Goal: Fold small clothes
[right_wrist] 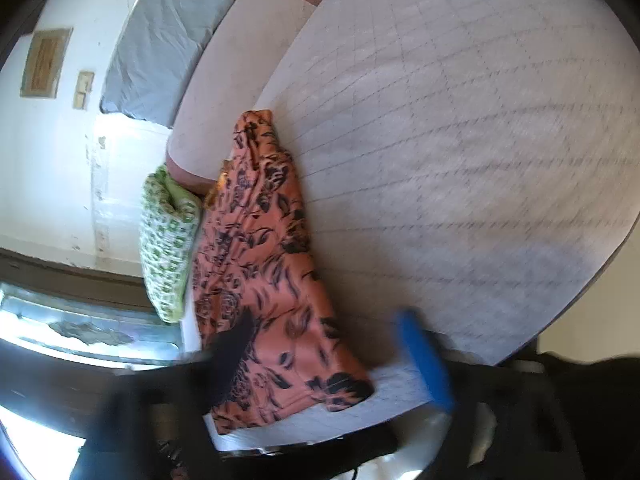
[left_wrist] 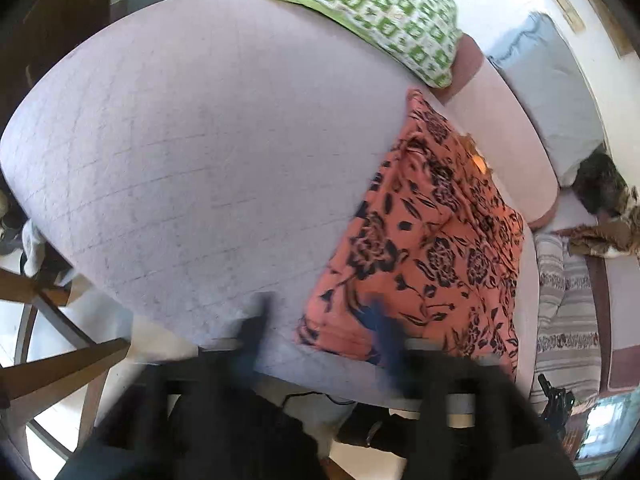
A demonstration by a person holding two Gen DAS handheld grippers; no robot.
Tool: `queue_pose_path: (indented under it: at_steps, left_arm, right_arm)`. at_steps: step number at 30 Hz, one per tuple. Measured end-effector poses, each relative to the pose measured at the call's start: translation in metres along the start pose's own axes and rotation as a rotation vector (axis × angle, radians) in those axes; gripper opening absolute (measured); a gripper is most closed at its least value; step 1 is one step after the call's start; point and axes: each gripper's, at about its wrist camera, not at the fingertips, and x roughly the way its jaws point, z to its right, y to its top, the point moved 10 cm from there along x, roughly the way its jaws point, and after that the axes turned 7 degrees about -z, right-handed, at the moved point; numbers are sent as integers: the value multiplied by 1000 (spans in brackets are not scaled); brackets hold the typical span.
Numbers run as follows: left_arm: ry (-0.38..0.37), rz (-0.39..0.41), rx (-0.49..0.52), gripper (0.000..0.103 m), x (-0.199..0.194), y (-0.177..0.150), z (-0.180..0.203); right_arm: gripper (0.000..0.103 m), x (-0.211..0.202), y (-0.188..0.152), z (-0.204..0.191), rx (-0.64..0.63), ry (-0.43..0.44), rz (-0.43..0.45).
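We find a pale lilac quilted surface (left_wrist: 180, 140) carrying an orange cloth with black flowers (left_wrist: 432, 248) at its edge, beside a green-and-white patterned cushion (left_wrist: 372, 12). Both the left hand-held gripper (left_wrist: 320, 320) and right hand-held gripper (right_wrist: 328, 348) stand open, gripping nothing.

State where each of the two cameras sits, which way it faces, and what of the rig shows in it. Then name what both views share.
Left wrist: on the left gripper, looking steeply down at the gridded mat; the orange floral garment lies right; both fingers show, open.
Right wrist: on the right gripper, view rolled; garment left, mat right; black and blue fingers show, open.
Shared: garment, mat, green patterned cloth.
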Motion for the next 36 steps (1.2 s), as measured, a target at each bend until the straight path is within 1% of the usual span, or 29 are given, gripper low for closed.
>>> queue_pose_path:
  at_steps: [2, 4, 5, 6, 7, 8, 9, 10, 11, 12, 13, 14, 15, 16, 18, 20, 22, 23, 27, 29, 30, 32, 34, 35, 36]
  left_arm:
    - [1, -30, 43, 77, 11, 0, 14]
    - [31, -64, 61, 77, 26, 0, 18]
    - [49, -89, 68, 77, 34, -3, 18]
    - [76, -140, 75, 77, 51, -6, 17]
    - [91, -170, 75, 76, 61, -8, 17]
    - [101, -192, 74, 75, 71, -10, 18]
    - [103, -204, 73, 75, 80, -11, 18]
    - [131, -192, 90, 74, 86, -11, 20]
    - [153, -178, 111, 74, 87, -12, 23]
    - [179, -153, 150, 51, 85, -11, 28]
    - [188, -137, 181, 12, 82, -11, 31]
    - [159, -140, 189, 4, 80, -12, 35]
    - [136, -136, 183, 6, 78, -13, 36]
    - [121, -115, 185, 6, 72, -12, 37]
    - [116, -72, 226, 5, 60, -9, 40]
    - [67, -34, 262, 5, 42, -10, 48]
    - [44, -2, 286, 5, 27, -9, 54]
    - [39, 11, 290, 5, 18, -9, 54]
    - [-11, 48, 281, 5, -10, -11, 54]
    - [6, 58, 293, 4, -18, -18, 52]
    - [21, 55, 299, 4, -19, -22, 49]
    - [42, 23, 294, 2, -10, -26, 42]
    - [80, -48, 240, 2, 8, -28, 25]
    - [108, -66, 186, 2, 13, -26, 14]
    - [121, -64, 158, 2, 16, -23, 12]
  right_arm:
    - [83, 16, -6, -5, -39, -49, -43]
    - [83, 31, -12, -8, -51, -61, -76]
    - [83, 39, -14, -8, -51, -76, -89]
    - [83, 47, -18, -8, -54, -97, -99]
    - [83, 57, -22, -8, -70, -122, -117]
    - [82, 63, -24, -9, -98, -147, -125]
    - [80, 67, -25, -11, -141, -191, -108]
    - [76, 70, -28, -15, -197, -248, -95]
    - [59, 74, -32, -22, -281, -317, -95]
    - [15, 76, -36, -26, -321, -329, -108]
    - [7, 81, -44, -31, -344, -316, -156]
    - [7, 81, -47, -34, -356, -322, -159]
    - [7, 79, -49, -38, -375, -326, -156]
    - [7, 77, -50, -44, -396, -318, -153]
    - [7, 65, -48, -59, -403, -256, -137]
    - [7, 44, -40, -70, -378, -188, -97]
    - [7, 27, -29, -76, -345, -141, -60]
    - [6, 12, -20, -78, -329, -131, -24]
    - [6, -33, 3, -74, -333, -181, 89]
    - [6, -44, 6, -73, -343, -188, 104]
    - [2, -50, 7, -73, -349, -206, 117]
    - [2, -61, 7, -62, -343, -227, 125]
    - [2, -57, 6, -51, -308, -231, 91]
    - [2, -54, 5, -42, -285, -238, 58]
    - [2, -51, 3, -35, -266, -245, 32]
